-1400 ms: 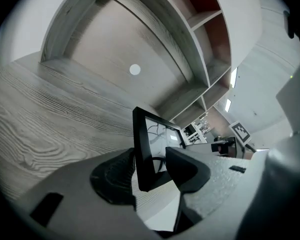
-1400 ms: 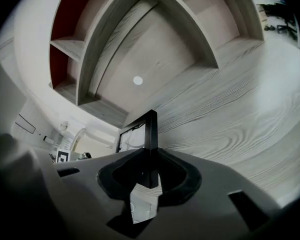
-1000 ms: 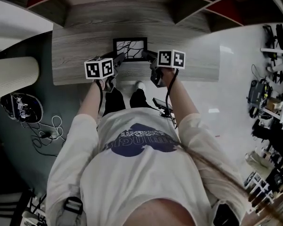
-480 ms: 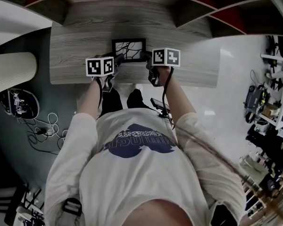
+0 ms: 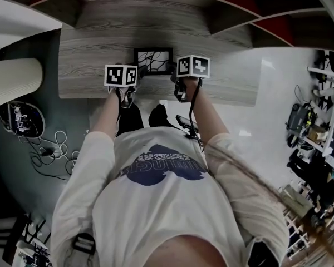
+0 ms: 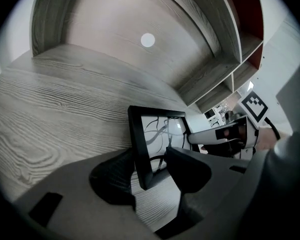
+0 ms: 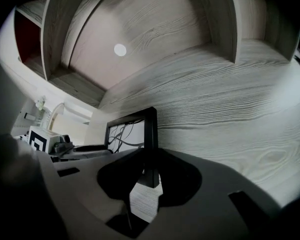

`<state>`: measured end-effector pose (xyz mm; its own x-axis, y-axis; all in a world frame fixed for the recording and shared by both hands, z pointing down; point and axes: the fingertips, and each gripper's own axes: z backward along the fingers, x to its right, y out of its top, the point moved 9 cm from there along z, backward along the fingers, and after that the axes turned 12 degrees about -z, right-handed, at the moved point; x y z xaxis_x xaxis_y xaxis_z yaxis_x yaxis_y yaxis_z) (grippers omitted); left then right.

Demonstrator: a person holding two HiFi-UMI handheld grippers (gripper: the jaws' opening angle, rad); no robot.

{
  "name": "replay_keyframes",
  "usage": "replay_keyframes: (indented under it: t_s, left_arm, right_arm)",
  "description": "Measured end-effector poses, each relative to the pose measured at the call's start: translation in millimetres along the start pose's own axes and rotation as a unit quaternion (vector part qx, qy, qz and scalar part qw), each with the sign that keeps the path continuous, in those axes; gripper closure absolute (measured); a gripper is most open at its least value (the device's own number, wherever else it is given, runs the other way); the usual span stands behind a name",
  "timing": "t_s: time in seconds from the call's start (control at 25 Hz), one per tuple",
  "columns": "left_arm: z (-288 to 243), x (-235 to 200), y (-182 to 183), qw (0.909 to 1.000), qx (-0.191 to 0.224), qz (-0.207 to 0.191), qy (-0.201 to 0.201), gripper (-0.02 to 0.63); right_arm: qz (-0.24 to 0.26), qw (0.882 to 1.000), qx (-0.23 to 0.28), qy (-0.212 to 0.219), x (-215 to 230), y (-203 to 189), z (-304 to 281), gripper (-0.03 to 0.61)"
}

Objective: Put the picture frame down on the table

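Observation:
The picture frame (image 5: 153,62) is black with a white picture of dark lines, and it stands upright on edge over the grey wood table (image 5: 89,65). My left gripper (image 5: 139,73) holds its left bar (image 6: 140,154), which sits between the jaws of the left gripper (image 6: 149,173). My right gripper (image 5: 173,69) is shut on the frame's right bar (image 7: 150,149), with the jaws of the right gripper (image 7: 146,176) pressed on either side. The frame's lower corners hang just over the tabletop; whether they touch it I cannot tell.
Wooden shelf compartments (image 6: 225,59) rise at the back of the table, with a white round disc (image 7: 120,49) on the back panel. Cables (image 5: 50,149) lie on the floor at left. Racks of equipment (image 5: 317,121) stand at right. The table's near edge (image 5: 150,95) is by the person's legs.
Both grippers have drawn slightly closer together and a little farther over the table, keeping the frame between them. The frame looks a bit smaller in the head view.

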<state>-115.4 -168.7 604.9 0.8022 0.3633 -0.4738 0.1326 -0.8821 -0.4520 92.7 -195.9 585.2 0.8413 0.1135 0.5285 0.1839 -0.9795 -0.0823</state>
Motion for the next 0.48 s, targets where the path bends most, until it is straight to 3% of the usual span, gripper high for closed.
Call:
replay_keyframes:
  t_s: [0.48]
  left_arm:
    - [-3.4, -1.9, 3.6, 0.9990, -0.037, -0.022, -0.004, 0.430]
  right_arm:
    - [0.001, 0.999, -0.015, -0.031, 3.3, 3.6, -11.6, 0.492]
